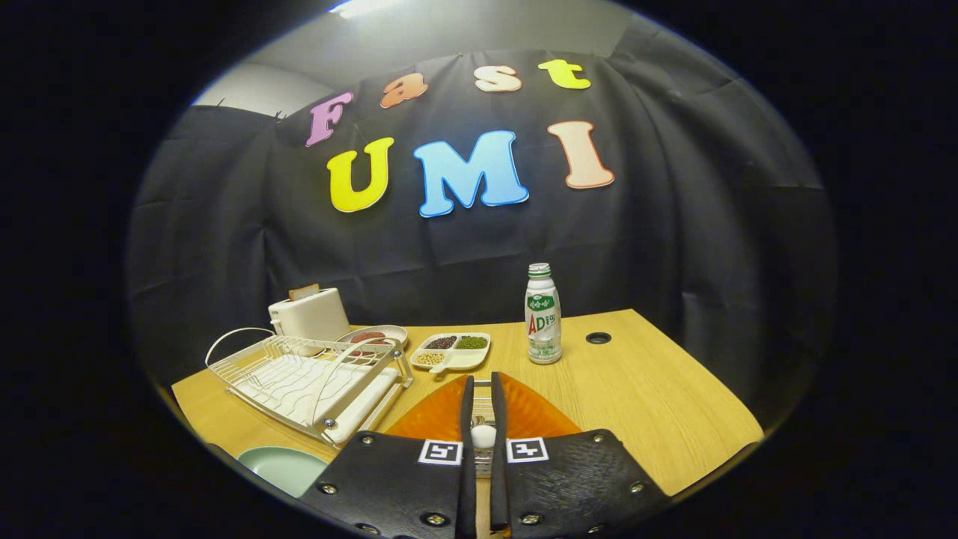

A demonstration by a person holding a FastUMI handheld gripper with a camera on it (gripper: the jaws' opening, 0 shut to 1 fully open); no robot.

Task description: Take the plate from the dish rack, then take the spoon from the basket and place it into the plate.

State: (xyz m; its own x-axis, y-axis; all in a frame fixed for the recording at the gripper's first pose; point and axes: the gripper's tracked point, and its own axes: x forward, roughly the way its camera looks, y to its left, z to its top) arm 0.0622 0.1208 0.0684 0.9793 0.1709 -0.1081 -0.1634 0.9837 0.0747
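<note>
My gripper (483, 378) hangs over an orange basket (430, 419) on the wooden table, its fingers drawn close together. Between them stands a thin metal spoon (483, 436) with a white rounded part, and both fingers appear to press on it. To the left of the fingers, by the table's near edge, lies a pale green plate (281, 468). Just beyond the plate stands the white wire dish rack (307, 378), with no dishes in it.
A white toaster (310, 314) stands behind the rack, with a small dish of red food (370, 337) beside it. A divided tray of beans (453, 350) and a small white drink bottle (542, 314) sit beyond the basket. The table (651, 397) has a cable hole (597, 337) at the far right.
</note>
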